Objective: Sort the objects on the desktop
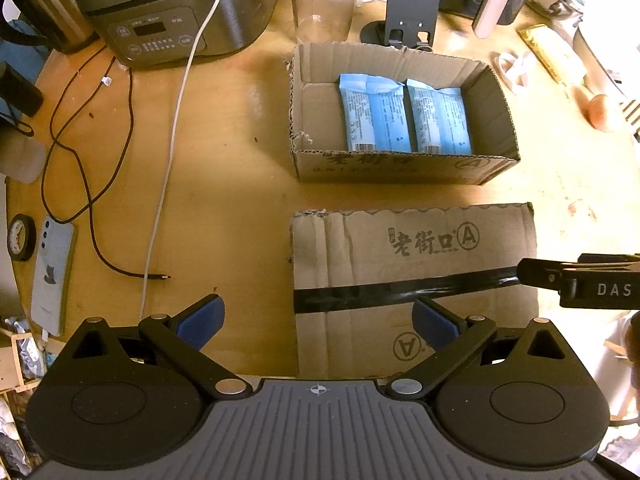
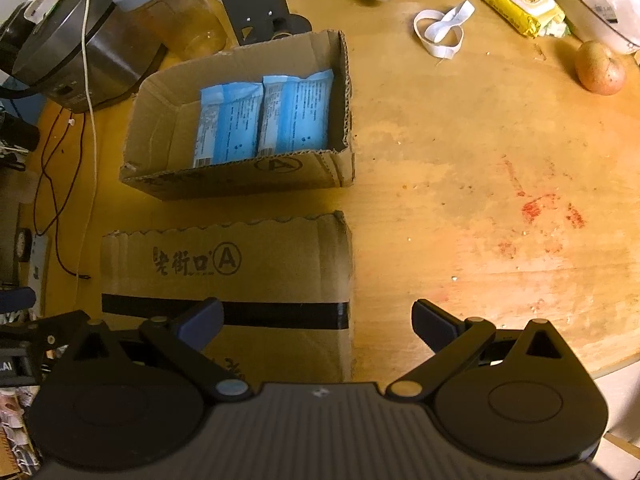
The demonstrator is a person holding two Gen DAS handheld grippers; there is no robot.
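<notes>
— Where are the things to be sorted now?

— Two blue packets point(image 1: 404, 114) lie flat, side by side, in the open cardboard box point(image 1: 496, 120), against its right wall; the left part of its floor is bare. This box stands toward the far edge of the table point(image 2: 460, 152). Just in front of it, nearer to us, lies a closed box point(image 1: 400, 256) with a black tape strip, and I cannot see what it contains.

— And the tongs?

— The left gripper point(image 1: 318, 318) hovers over the near edge with its fingers wide apart and holds nothing. The right gripper point(image 2: 318, 320) is the same: spread fingers, empty, above the right side of the closed box.

— So is the sorting finished?

— I cannot judge it. The packets in the box fit a finished job, but they fit also a job in the middle, because loose things remain: a yellow wipes pack point(image 2: 516, 2), a white band point(image 2: 440, 30) and a fruit point(image 2: 600, 66) near the far right edge, a phone point(image 1: 52, 272) at the left edge.

— If one more thing goes in?

— I think it should be laid flat in the bare left part, not on the packets.
</notes>
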